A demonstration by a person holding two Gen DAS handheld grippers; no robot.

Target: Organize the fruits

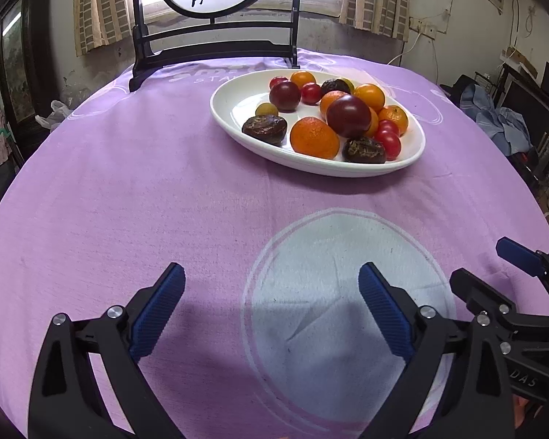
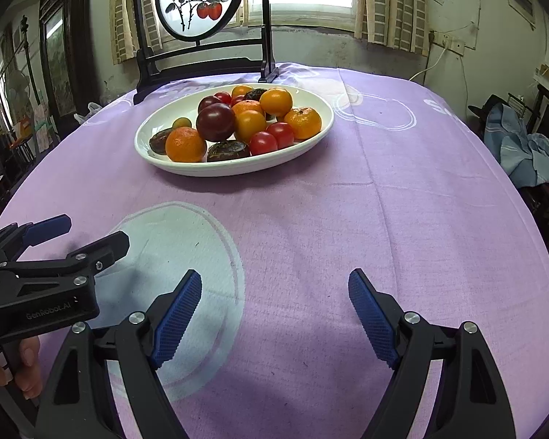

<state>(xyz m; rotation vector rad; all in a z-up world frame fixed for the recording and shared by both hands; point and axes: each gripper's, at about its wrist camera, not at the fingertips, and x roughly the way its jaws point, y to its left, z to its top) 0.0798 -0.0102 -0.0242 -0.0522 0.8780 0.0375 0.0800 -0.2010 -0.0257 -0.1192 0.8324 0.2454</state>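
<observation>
One white oval plate (image 1: 230,109) carries all the fruit, sitting toward the far side of the purple cloth (image 1: 128,183), and it's a crowded plate: mandarins (image 1: 314,137) at the near rim, a big dark red tomato (image 1: 348,116) piled on top in the middle, small red tomatoes (image 1: 388,138) off to the right, and wrinkled dark fruits (image 1: 264,129) tucked along the front edge. From the right wrist view, same picture, with the plate (image 2: 311,135) heaped and nothing lying loose on the cloth around it. Behind the plate stands a black frame (image 1: 216,42) holding a round painted panel, curtains and a bright window beyond. Closer in, both tools are well short of the plate. Left gripper (image 1: 272,303) hangs over a pale circle (image 1: 347,256) printed on the cloth, fingers wide apart, nothing between them. Right gripper (image 2: 274,309) sits just beside it, over bare purple, fingers spread just as wide, also empty. A hand (image 2: 25,366) shows at the left gripper's handle.
</observation>
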